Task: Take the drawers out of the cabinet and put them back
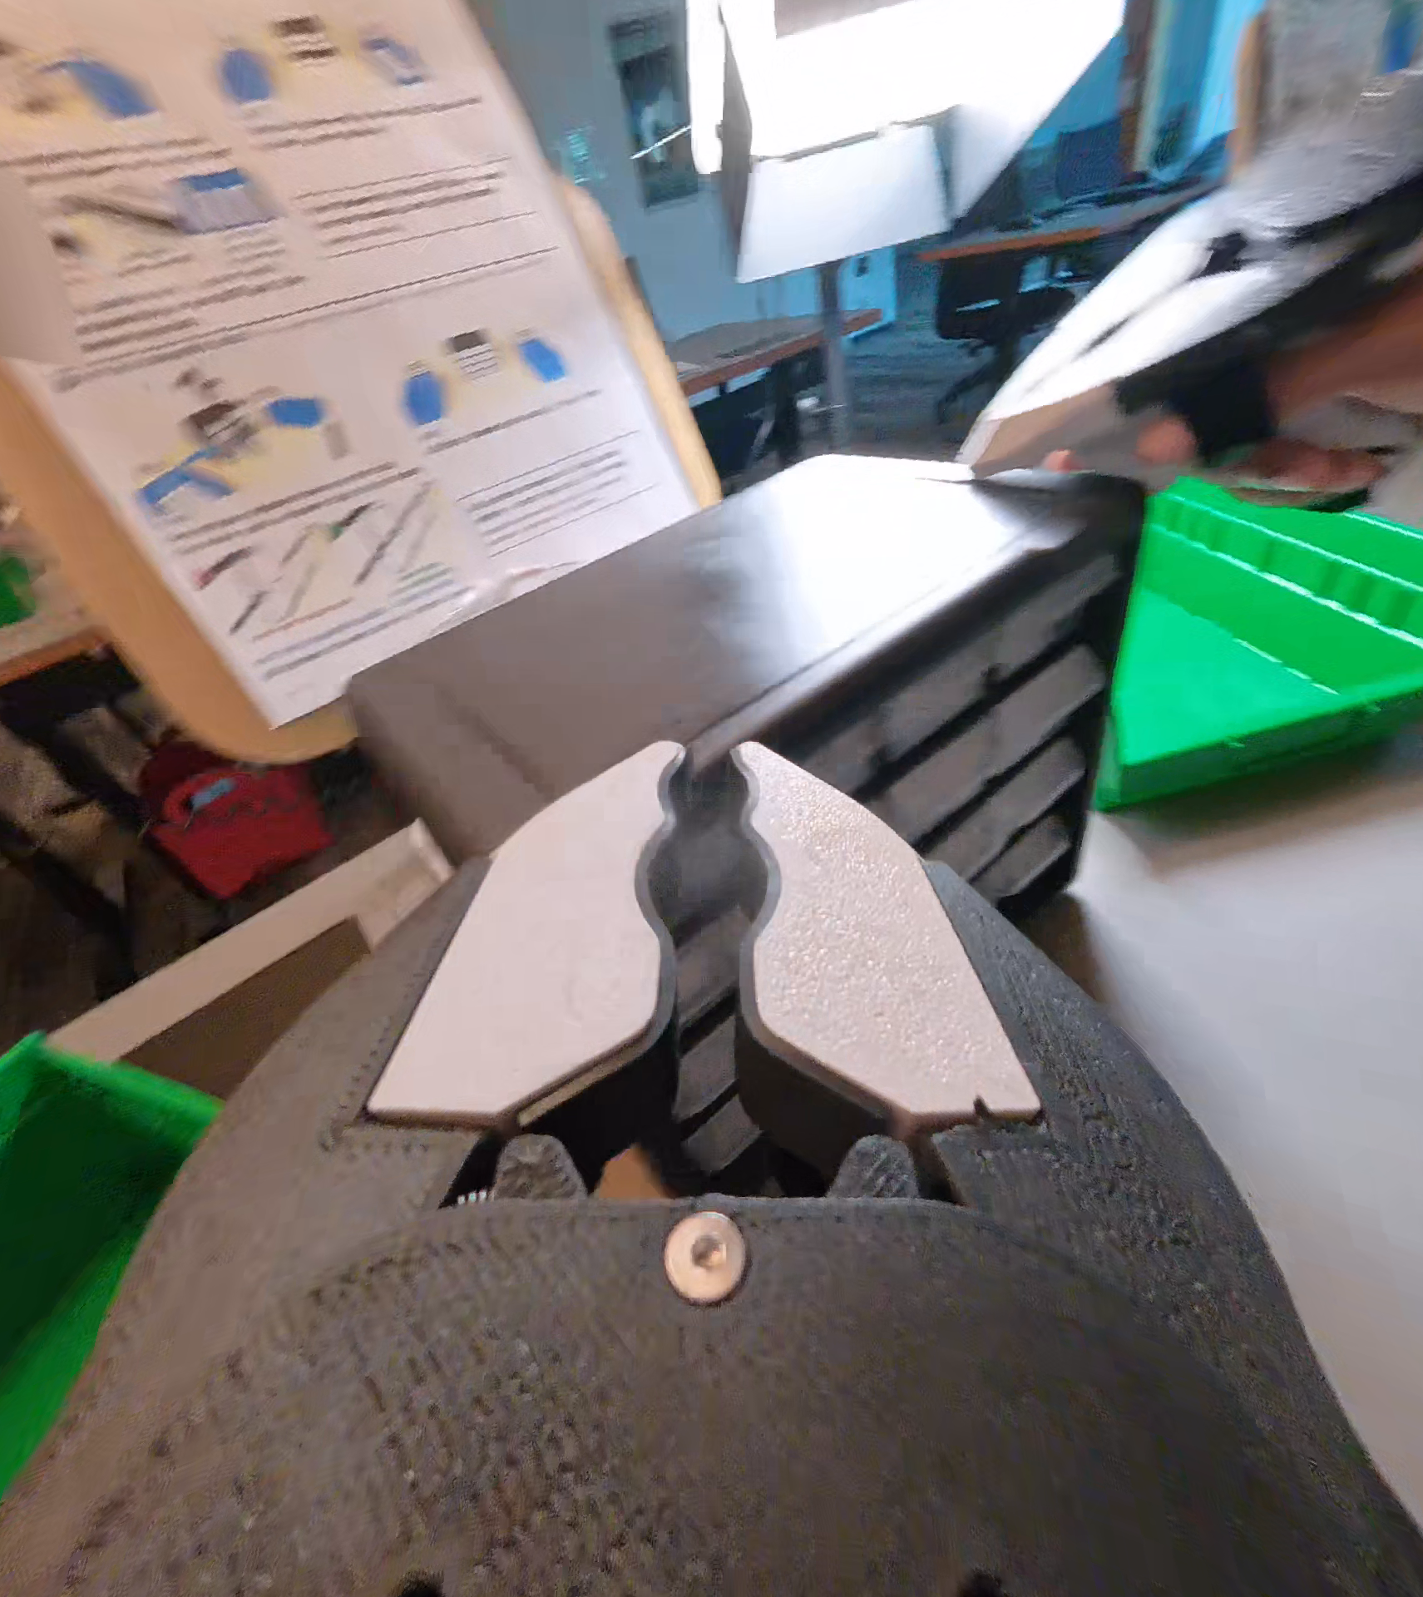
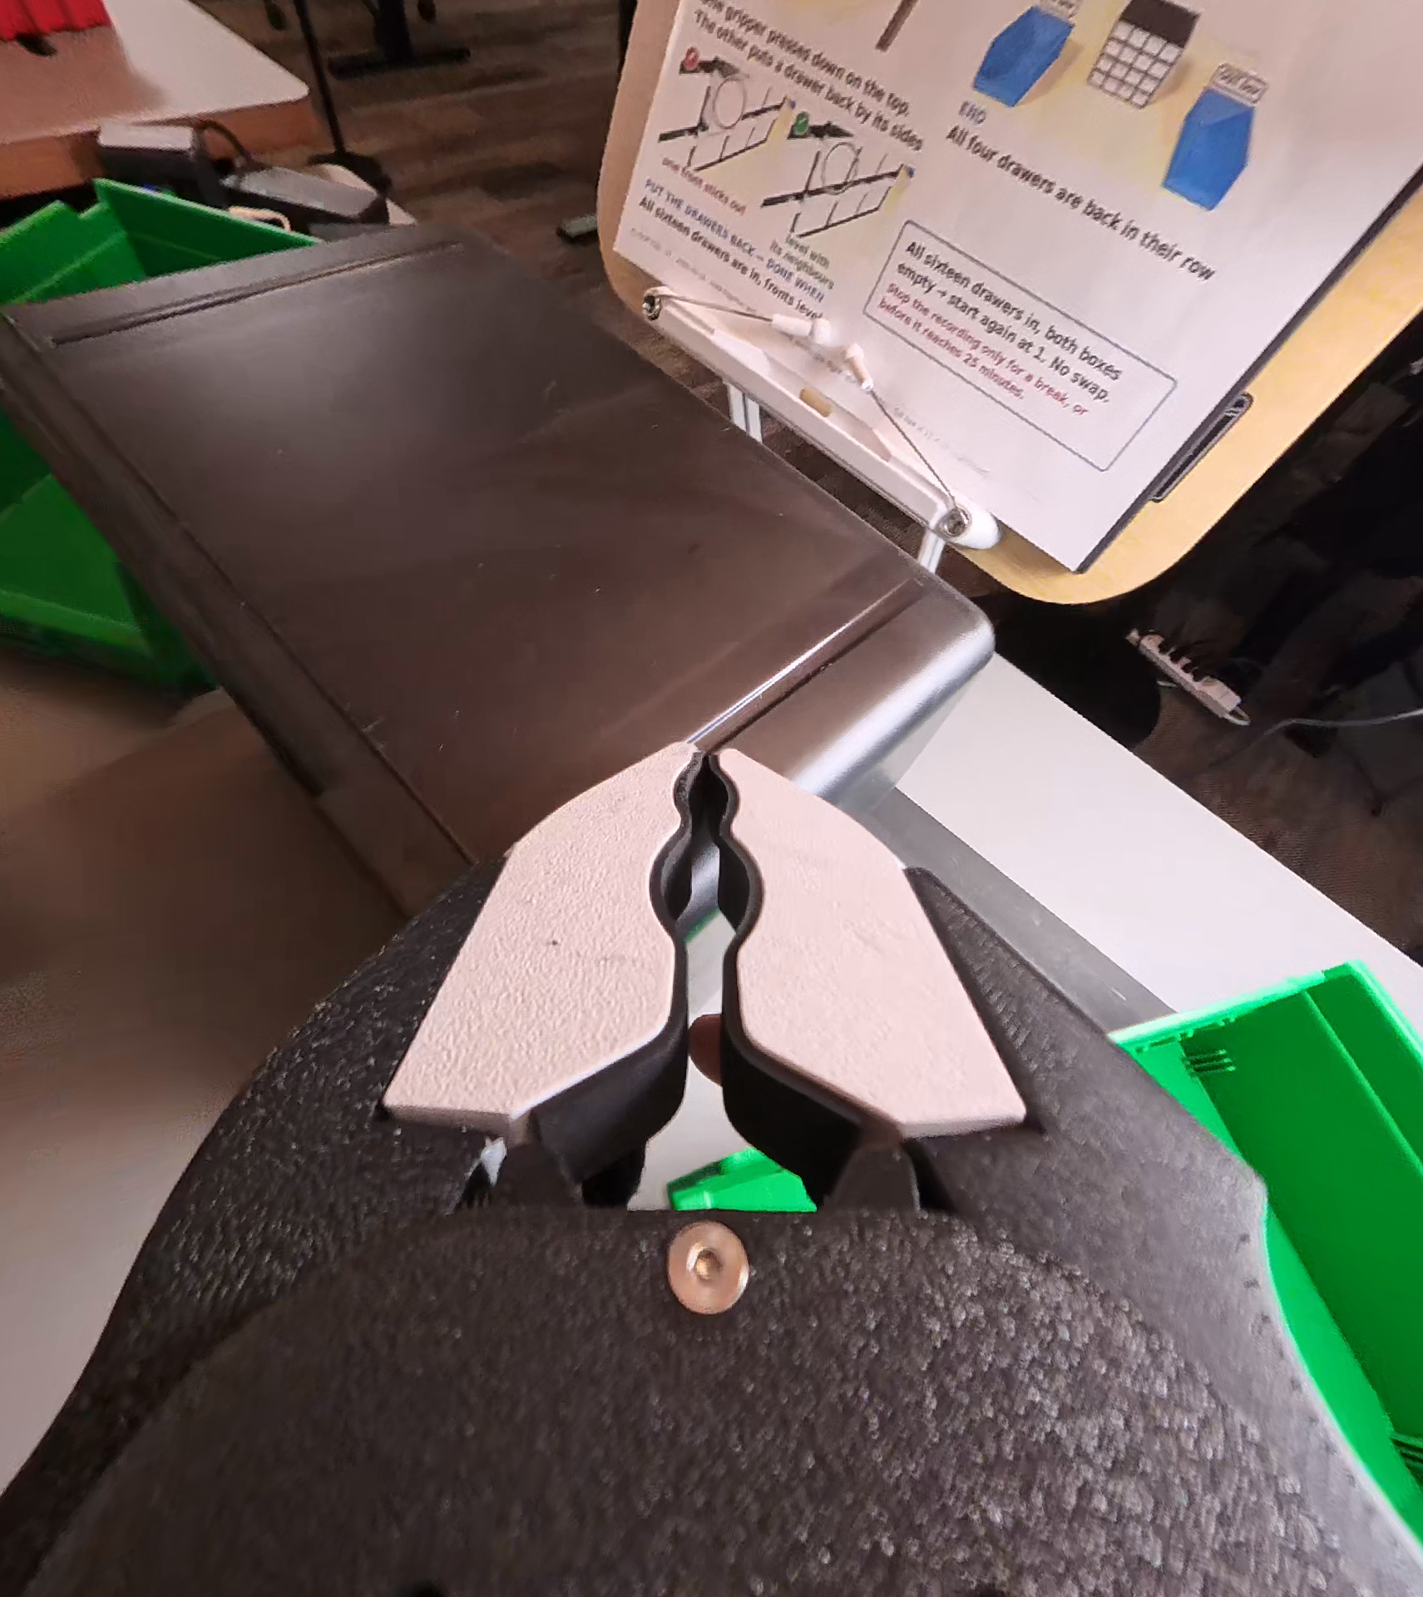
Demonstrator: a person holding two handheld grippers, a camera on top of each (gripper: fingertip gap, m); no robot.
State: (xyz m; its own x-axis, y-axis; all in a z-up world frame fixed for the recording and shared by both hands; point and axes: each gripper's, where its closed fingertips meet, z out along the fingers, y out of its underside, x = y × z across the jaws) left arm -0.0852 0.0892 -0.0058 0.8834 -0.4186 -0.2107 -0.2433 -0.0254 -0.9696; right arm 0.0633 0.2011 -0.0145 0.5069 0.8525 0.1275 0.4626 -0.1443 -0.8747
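Left wrist view: left gripper [image 1: 709, 760] at centre frame, jaws nearly closed, narrow gap at tips, nothing gripped; dark cabinet [image 1: 777, 588] just beyond, drawer fronts [image 1: 984, 760] stacked centre right. Green bin [image 1: 1295, 622] at right.

Right wrist view: right gripper [image 2: 706, 760] at centre, tips almost touching, empty, over cabinet top [image 2: 448, 518]. Instruction board [image 2: 1036, 259] upper right.

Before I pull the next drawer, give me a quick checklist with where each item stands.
1. Right gripper over a corner of the cabinet top: ok; contact cannot tell.
2. Left gripper at the cabinet's drawer-front edge: ok.
3. Left gripper jaws: nearly closed, nothing visibly held; not ok for gripping a drawer.
4. Drawer fronts level: cannot tell, blurred.
5. Green bins within view on both sides: ok.
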